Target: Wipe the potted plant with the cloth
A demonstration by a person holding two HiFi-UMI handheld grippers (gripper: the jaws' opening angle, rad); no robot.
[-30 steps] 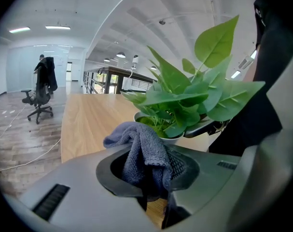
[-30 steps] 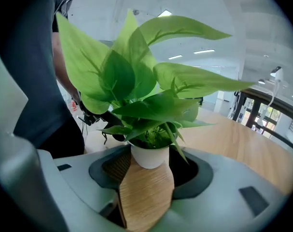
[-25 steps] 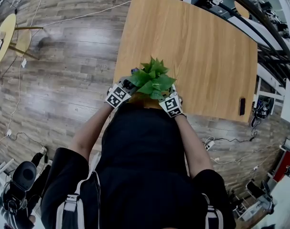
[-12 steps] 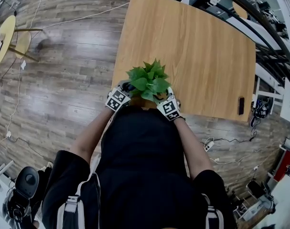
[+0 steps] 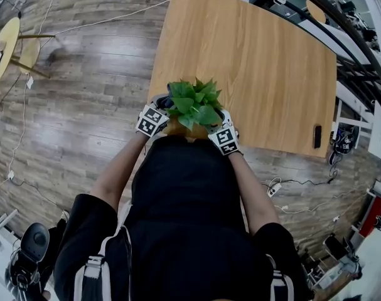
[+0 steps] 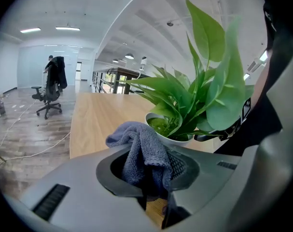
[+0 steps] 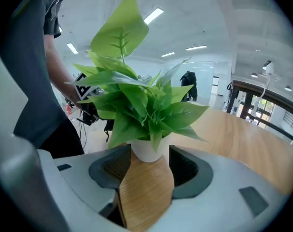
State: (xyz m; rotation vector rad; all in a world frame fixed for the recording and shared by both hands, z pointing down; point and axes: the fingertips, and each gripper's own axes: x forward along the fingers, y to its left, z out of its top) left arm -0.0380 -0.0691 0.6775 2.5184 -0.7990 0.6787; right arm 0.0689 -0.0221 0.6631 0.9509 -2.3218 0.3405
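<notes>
The potted plant (image 5: pixel 193 102), green leaves in a white pot (image 7: pixel 147 150), is at the near edge of the wooden table (image 5: pixel 259 61). My right gripper (image 5: pixel 225 138) is closed against both sides of the pot, which sits between its fingertips (image 7: pixel 148 151). My left gripper (image 5: pixel 154 119) is just left of the plant and shut on a grey-blue cloth (image 6: pixel 139 146), which bunches up out of its jaws (image 6: pixel 153 178). The cloth hangs close beside the pot's rim (image 6: pixel 173 138) under the leaves (image 6: pixel 204 95); whether it touches is unclear.
A small dark phone-like object (image 5: pixel 317 139) lies near the table's right front corner. A round yellow side table (image 5: pixel 5 42) stands far left on the wood floor, with cables (image 5: pixel 102 22) running across it. An office chair (image 6: pixel 49 88) stands in the background.
The plant and both grippers have shifted slightly left along the table's near edge. The left gripper with the cloth has risen closer beside the leaves.
</notes>
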